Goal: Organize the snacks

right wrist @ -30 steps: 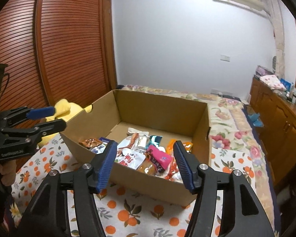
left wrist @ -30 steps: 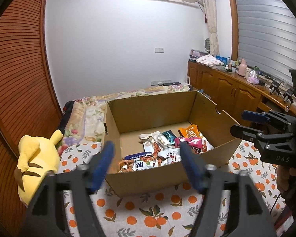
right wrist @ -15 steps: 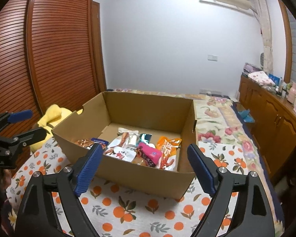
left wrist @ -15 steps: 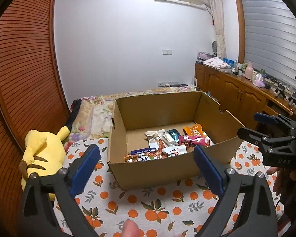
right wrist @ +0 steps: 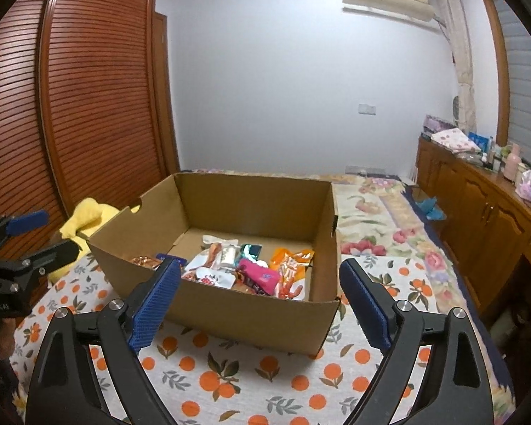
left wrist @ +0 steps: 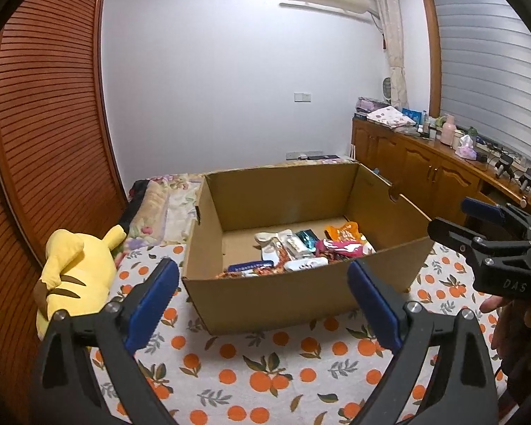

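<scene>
Centre of both frames: one open cardboard box (left wrist: 290, 297) on an orange-print bedspread (left wrist: 265, 379), holding a loose heap of snack packets (right wrist: 244, 265) piled toward its near wall. Items noted: a pink packet (right wrist: 258, 275), an orange packet (right wrist: 289, 259), a teal foil packet (left wrist: 307, 236), white pouches with red print, a dark blue flat pack (left wrist: 250, 266). Lower part of the left wrist view: left gripper (left wrist: 263, 301), jaws spread wide, nothing between the blue pads, short of the box's near wall. Lower part of the right wrist view: right gripper (right wrist: 258, 301), likewise wide and empty, also outside the box. Left edge of frame: a yellow plush toy (left wrist: 72, 269) beside the box. Right side: a wooden cabinet (right wrist: 478, 219) carrying bottles and cloths. Risks, as judged: the packets overlap, so a closing jaw may catch two at once or slip off glossy film; a low reach may knock the near cardboard wall and shift the light box on the soft bedding; both grippers aimed at one small heap may collide. Legible writing: "DAS" on the body of the right gripper as seen at the right edge of the left wrist view; packet print is too small to read.
</scene>
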